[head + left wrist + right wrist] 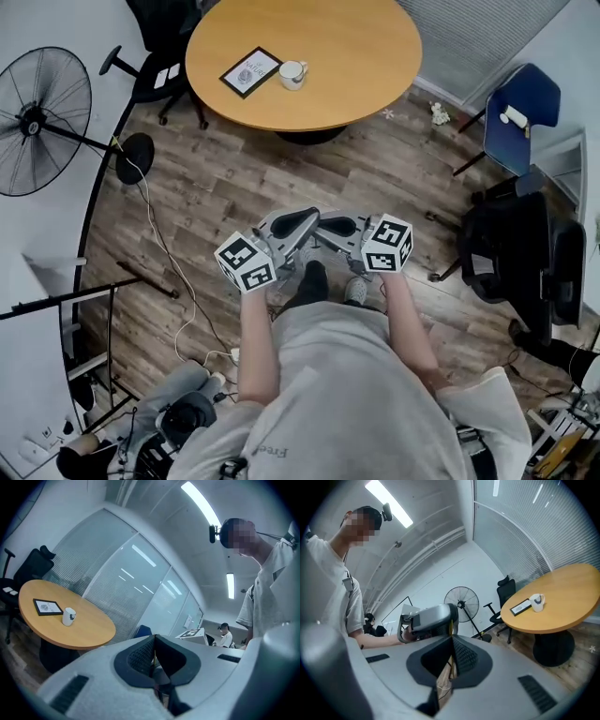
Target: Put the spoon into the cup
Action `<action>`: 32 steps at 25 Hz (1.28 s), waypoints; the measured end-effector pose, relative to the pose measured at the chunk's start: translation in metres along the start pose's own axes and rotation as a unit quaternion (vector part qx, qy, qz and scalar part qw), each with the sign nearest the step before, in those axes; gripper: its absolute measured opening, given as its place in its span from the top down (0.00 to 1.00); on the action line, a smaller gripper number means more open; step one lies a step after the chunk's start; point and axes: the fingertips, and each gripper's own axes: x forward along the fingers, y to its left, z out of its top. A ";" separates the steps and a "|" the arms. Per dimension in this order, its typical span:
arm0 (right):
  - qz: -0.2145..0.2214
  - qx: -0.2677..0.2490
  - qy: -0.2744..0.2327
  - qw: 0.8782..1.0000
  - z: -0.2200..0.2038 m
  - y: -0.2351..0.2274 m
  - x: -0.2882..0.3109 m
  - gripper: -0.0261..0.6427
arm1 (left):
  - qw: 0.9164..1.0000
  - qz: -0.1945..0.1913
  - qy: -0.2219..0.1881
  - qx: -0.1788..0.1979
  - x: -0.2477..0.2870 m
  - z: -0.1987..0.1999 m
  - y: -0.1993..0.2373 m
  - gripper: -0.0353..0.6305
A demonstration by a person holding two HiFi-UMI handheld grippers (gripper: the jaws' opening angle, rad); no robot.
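Note:
A white cup [292, 74] stands on the round wooden table [356, 56], far ahead of me, next to a black-framed card [250, 71]. It also shows small in the left gripper view, cup [69, 616], and in the right gripper view, cup [537, 602]. I cannot make out a spoon in any view. I hold both grippers close to my body over the wooden floor, tips turned toward each other. My left gripper [302, 223] [154, 648] has its jaws shut with nothing between them. My right gripper [336, 226] [451, 651] is likewise shut and empty.
A standing fan [42, 122] is at the left, with cables [178, 281] trailing over the floor. A blue chair [520, 117] and a black office chair [520, 258] stand at the right, another black chair [164, 37] behind the table. A seated person [226, 637] is in the background.

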 end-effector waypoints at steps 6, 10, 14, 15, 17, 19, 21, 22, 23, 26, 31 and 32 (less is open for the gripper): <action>-0.065 -0.010 -0.015 0.998 0.031 -0.048 0.012 0.96 | 0.999 -0.023 0.023 0.022 0.026 0.024 0.041 0.93; -0.106 -0.034 -0.011 0.994 0.047 -0.070 0.025 0.95 | 0.999 -0.014 0.032 0.039 0.032 0.039 0.064 0.93; -0.151 -0.053 -0.011 0.987 0.056 -0.083 0.039 0.95 | 0.998 0.011 0.038 0.058 0.030 0.049 0.082 0.93; -0.160 -0.055 -0.015 0.986 0.058 -0.085 0.043 0.95 | 0.997 0.016 0.038 0.061 0.028 0.051 0.086 0.93; -0.174 -0.056 -0.021 0.983 0.060 -0.087 0.049 0.95 | 0.997 0.027 0.038 0.063 0.025 0.053 0.091 0.93; -0.187 -0.060 -0.022 0.980 0.061 -0.089 0.052 0.95 | 0.996 0.038 0.038 0.067 0.024 0.054 0.095 0.93; -0.202 -0.069 -0.021 0.977 0.063 -0.094 0.053 0.95 | 0.995 0.048 0.038 0.073 0.025 0.056 0.099 0.93; -0.212 -0.076 -0.019 0.974 0.064 -0.097 0.053 0.95 | 0.995 0.053 0.038 0.077 0.026 0.056 0.101 0.93; -0.221 -0.084 -0.015 0.971 0.064 -0.099 0.053 0.95 | 0.994 0.057 0.039 0.079 0.027 0.056 0.102 0.93; -0.242 -0.101 -0.006 0.965 0.065 -0.107 0.052 0.95 | 0.994 0.061 0.042 0.079 0.032 0.056 0.108 0.93; -0.234 -0.099 -0.009 0.967 0.073 -0.126 0.054 0.95 | 0.994 0.062 0.044 0.078 0.043 0.061 0.125 0.93; -0.231 -0.097 -0.010 0.968 0.075 -0.131 0.055 0.95 | 0.994 0.064 0.044 0.079 0.046 0.063 0.128 0.93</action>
